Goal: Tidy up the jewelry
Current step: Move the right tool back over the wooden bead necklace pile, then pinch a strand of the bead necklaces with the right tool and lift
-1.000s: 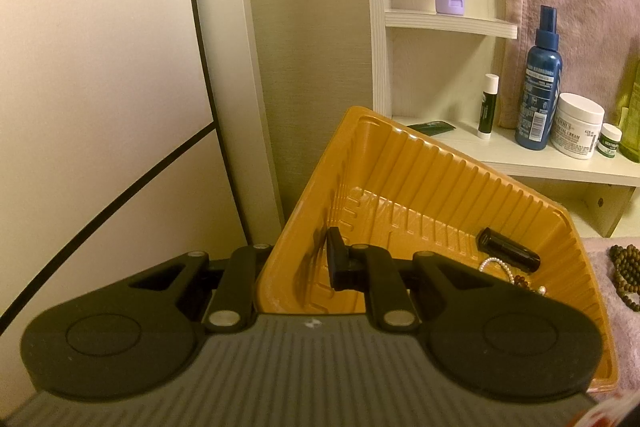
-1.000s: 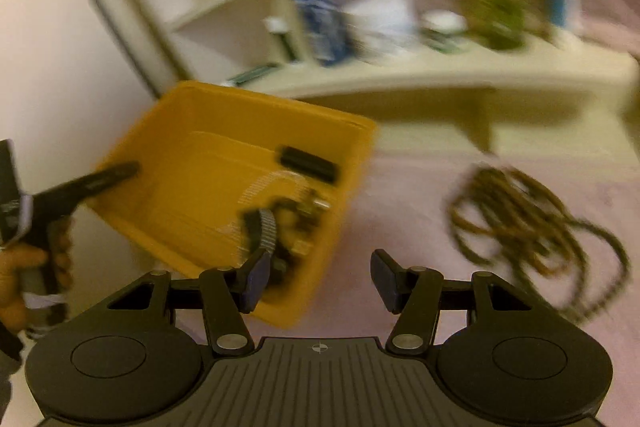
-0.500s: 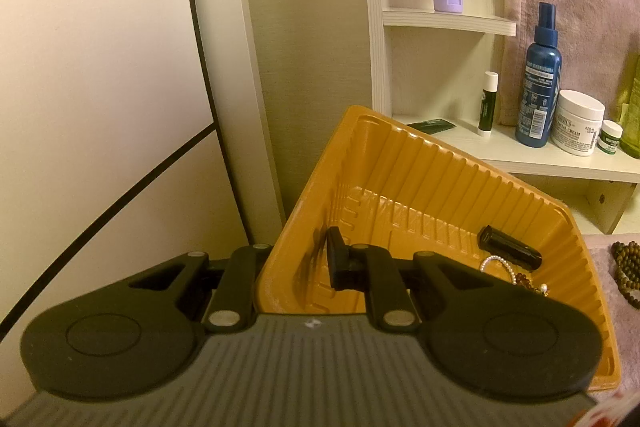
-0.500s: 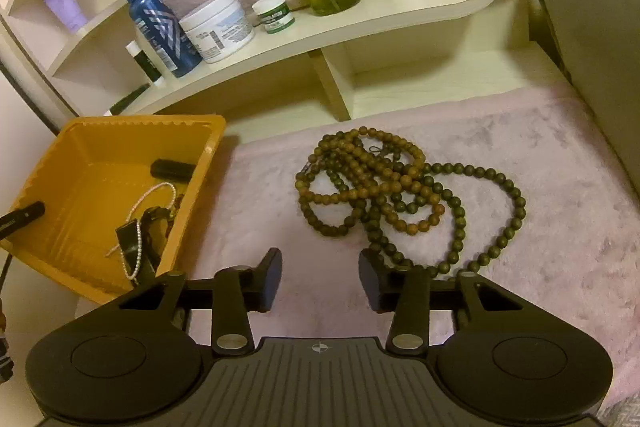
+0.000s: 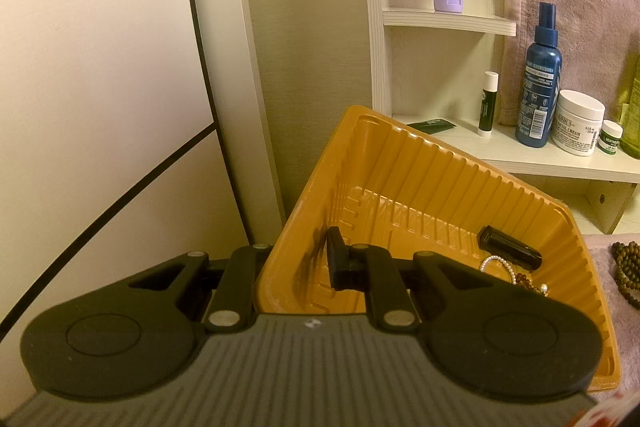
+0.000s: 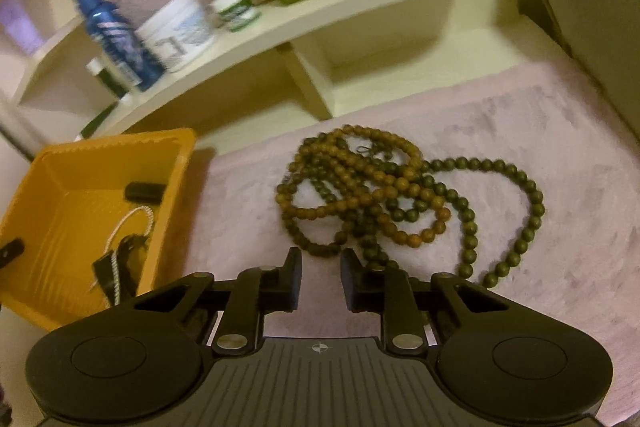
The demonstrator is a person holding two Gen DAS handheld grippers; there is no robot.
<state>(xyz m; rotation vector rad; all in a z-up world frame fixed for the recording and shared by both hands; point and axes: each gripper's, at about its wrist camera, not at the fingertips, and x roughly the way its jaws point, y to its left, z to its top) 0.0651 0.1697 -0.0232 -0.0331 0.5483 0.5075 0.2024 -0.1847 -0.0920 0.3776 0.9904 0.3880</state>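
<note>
The left gripper [image 5: 296, 267] is clamping the near wall of the orange tray [image 5: 400, 163], one finger inside and one outside the rim, and is holding the tray tipped up at the left of the work area. Inside it, ahead and to the right of that gripper, a small black tube [image 5: 510, 247], a pearl strand [image 5: 498, 263] and some darker pieces are lying against the low side. The right gripper [image 6: 320, 281] is hovering just short of the tangled pile of wooden bead necklaces [image 6: 384, 195], which is lying on the pink cloth [image 6: 540, 131] directly ahead of its tips and slightly to their right; its jaws have just been closing and are now standing narrowly apart with nothing between them. The step in hand looks like picking up the beads for the tray. To do it well, the jaws are likely needing to spread again before they go down, then close where several strands are crossing near the closest edge of the pile, so the whole bundle is lifting together instead of one loop trailing. Keeping the tray steady and tilted toward the right gripper should be making the drop easier.
</note>
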